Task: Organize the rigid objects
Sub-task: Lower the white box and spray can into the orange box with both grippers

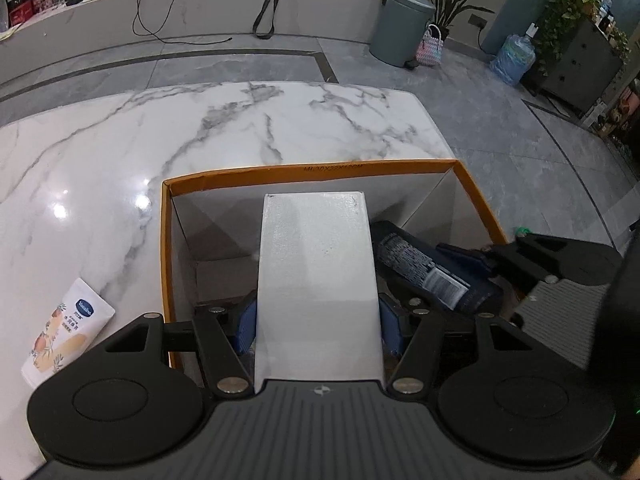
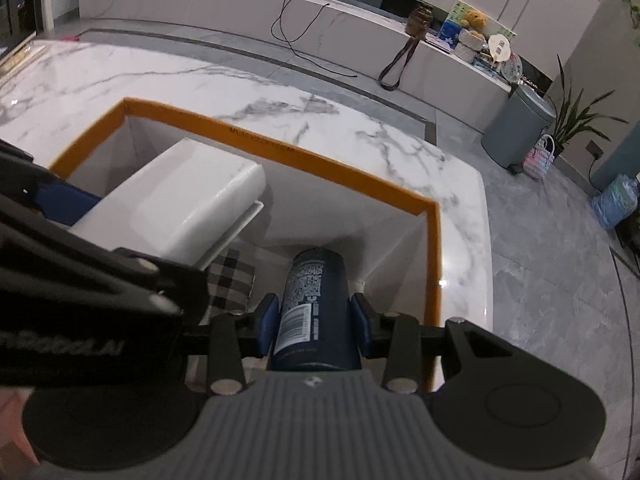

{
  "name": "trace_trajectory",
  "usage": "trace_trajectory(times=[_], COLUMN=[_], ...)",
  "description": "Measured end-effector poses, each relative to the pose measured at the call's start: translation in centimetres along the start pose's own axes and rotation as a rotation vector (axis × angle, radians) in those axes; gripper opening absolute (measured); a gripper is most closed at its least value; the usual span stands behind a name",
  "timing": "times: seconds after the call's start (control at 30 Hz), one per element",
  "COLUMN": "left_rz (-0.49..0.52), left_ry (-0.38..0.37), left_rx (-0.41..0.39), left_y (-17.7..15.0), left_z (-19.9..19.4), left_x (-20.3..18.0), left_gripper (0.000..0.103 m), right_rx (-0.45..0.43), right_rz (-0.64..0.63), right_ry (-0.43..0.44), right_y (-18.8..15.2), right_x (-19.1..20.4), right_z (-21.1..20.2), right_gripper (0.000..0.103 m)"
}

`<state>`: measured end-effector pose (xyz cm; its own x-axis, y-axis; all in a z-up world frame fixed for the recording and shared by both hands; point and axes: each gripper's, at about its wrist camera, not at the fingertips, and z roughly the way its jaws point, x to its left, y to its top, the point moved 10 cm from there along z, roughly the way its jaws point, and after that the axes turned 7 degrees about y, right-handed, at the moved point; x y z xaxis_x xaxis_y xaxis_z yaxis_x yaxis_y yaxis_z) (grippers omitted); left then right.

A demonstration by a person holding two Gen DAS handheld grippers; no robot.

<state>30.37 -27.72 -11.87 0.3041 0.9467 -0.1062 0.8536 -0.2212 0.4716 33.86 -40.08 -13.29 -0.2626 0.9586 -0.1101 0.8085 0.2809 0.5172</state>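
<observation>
Grippers both reach down into the orange-rimmed carton (image 1: 360,168) that sits at the marble counter's (image 1: 120,152) near right corner: the left gripper (image 1: 318,324) has its blue pads clamped wide across a white box (image 1: 316,280), held tilted over the carton's left half. The right gripper (image 2: 314,320) is closed narrowly on a dark blue can (image 2: 314,304), barcode side up, low in the carton's right half beside a checkered item (image 2: 232,280) that I cannot identify. A white lotion tube (image 1: 60,332) lies flat on the counter just left of the carton, near the front edge.
</observation>
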Motion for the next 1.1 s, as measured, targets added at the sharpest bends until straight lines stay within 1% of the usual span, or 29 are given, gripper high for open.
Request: trace_trajectory(times=[0.13,0.2,0.37,0.43,0.53,0.6,0.63,0.77,0.83,0.93,1.03,1.1], left_rz=[-0.014,-0.018,-0.027,-0.025,-0.016,-0.017,-0.019,-0.012,-0.009,-0.008,-0.002,-0.004], left_ry=[0.008,0.004,-0.006,-0.006,-0.006,-0.004,0.0,0.007,0.003,-0.002,-0.004,-0.01], left_rx=[0.003,0.004,0.012,0.012,0.011,0.008,0.005,-0.005,-0.006,-0.006,-0.008,-0.006], left_y=[0.0,0.0,-0.1,-0.2,-0.4,-0.5,-0.5,-0.8,-1.0,-1.1,-1.2,-1.2], left_z=[0.1,0.1,-0.1,-0.1,-0.3,-0.4,-0.4,-0.8,-0.9,-1.0,-1.0,-1.1], left_x=[0.5,0.6,0.8,0.8,0.8,1.0,1.0,1.2,1.2,1.2,1.2,1.2], left_gripper=[0.068,0.069,0.069,0.069,0.069,0.069,0.069,0.069,0.069,0.069,0.069,0.069], right_rx=[0.01,0.012,0.023,0.026,0.034,0.037,0.039,0.034,0.053,0.105,0.137,0.154], right_rz=[-0.04,-0.047,-0.036,-0.022,-0.014,-0.033,-0.041,-0.076,-0.101,-0.113,-0.146,-0.132], right_ry=[-0.006,-0.007,0.0,0.02,0.073,0.096,0.103,0.161,0.177,0.208,0.17,0.177], right_y=[0.3,0.4,0.3,0.2,-0.3,-0.7,-0.9,-1.2,-1.5,-2.4,-3.2,-3.8], right_x=[0.3,0.2,-0.1,-0.2,0.1,0.8,1.1,2.9,3.5,4.3,4.3,4.1], right_z=[0.4,0.4,-0.4,-0.9,-2.0,-2.8,-3.2,-3.8,-3.3,-2.1,-1.1,-0.8], right_gripper=[0.039,0.037,0.037,0.037,0.037,0.031,0.027,0.026,0.026,0.027,0.027,0.026])
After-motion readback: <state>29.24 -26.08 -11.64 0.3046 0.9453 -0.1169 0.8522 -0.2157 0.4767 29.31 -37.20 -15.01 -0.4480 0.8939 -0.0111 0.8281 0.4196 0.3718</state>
